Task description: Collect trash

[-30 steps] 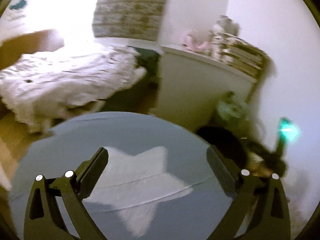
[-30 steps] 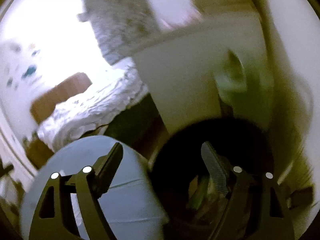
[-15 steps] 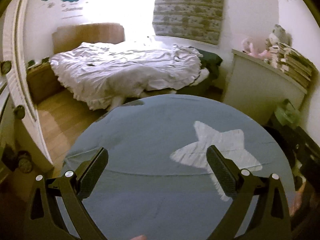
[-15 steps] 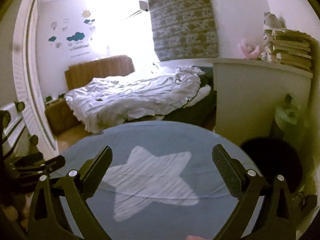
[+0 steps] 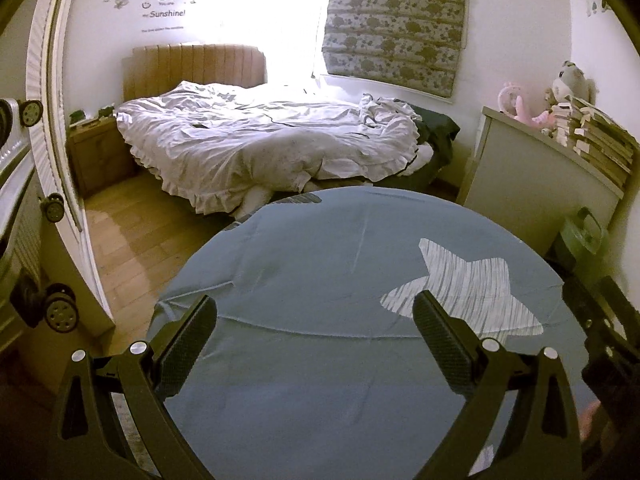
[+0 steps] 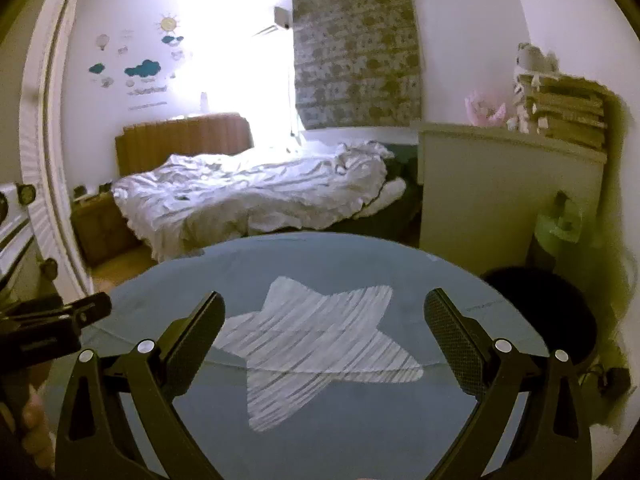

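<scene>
My left gripper [image 5: 316,316] is open and empty above a round blue rug [image 5: 320,264] with a white star [image 5: 468,292]. My right gripper [image 6: 324,312] is open and empty above the same rug [image 6: 320,256], over its star [image 6: 316,340]. A black round trash bin [image 6: 548,304] stands at the rug's right edge, below a green bag [image 6: 558,224]. The green bag also shows in the left wrist view [image 5: 584,236]. No loose trash shows on the rug in either view.
An unmade bed with a white duvet [image 5: 264,148] lies beyond the rug. A white dresser [image 5: 532,176] with stacked books [image 5: 596,140] and plush toys stands at right. A white door frame [image 5: 48,120] is at left. The other gripper shows at the left edge [image 6: 48,320].
Both grippers have swung left and up, away from the black bin, and now face the bed over the rug. Both stay open and empty.
</scene>
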`<state>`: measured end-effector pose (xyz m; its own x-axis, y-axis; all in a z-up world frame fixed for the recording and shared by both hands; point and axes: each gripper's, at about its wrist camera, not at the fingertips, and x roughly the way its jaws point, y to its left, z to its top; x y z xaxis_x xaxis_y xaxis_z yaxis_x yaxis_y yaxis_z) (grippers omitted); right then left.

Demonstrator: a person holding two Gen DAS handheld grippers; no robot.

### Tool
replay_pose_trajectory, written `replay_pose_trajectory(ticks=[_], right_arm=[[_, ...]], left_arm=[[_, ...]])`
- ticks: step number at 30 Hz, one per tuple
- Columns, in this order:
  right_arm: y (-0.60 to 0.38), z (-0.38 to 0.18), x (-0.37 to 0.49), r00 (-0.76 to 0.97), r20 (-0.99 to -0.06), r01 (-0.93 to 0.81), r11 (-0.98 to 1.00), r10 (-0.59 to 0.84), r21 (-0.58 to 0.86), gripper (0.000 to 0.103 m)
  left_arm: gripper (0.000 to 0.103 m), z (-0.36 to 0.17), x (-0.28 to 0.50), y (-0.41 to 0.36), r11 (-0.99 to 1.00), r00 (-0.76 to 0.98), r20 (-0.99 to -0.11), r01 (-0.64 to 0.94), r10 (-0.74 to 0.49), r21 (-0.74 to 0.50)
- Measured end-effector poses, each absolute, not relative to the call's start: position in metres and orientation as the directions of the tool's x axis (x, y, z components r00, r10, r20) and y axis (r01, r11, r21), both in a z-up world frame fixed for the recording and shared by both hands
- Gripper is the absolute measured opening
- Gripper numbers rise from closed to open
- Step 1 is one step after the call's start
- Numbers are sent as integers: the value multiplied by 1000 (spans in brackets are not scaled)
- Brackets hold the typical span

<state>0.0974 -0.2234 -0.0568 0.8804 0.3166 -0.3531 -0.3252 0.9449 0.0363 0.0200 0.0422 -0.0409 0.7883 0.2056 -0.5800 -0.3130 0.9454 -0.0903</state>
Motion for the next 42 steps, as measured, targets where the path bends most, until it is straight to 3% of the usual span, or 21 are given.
replay_pose_trajectory(ticks=[13, 42], right_arm=[[-232, -52, 89, 897, -301, -329, 944, 323, 29, 98], [-233, -52, 87, 899, -294, -331, 943, 325, 32, 98]], left_arm=[[98, -50, 18, 33, 948, 779, -591, -310, 211, -71], [98, -54, 20, 23, 965, 784, -596, -256, 171, -61]])
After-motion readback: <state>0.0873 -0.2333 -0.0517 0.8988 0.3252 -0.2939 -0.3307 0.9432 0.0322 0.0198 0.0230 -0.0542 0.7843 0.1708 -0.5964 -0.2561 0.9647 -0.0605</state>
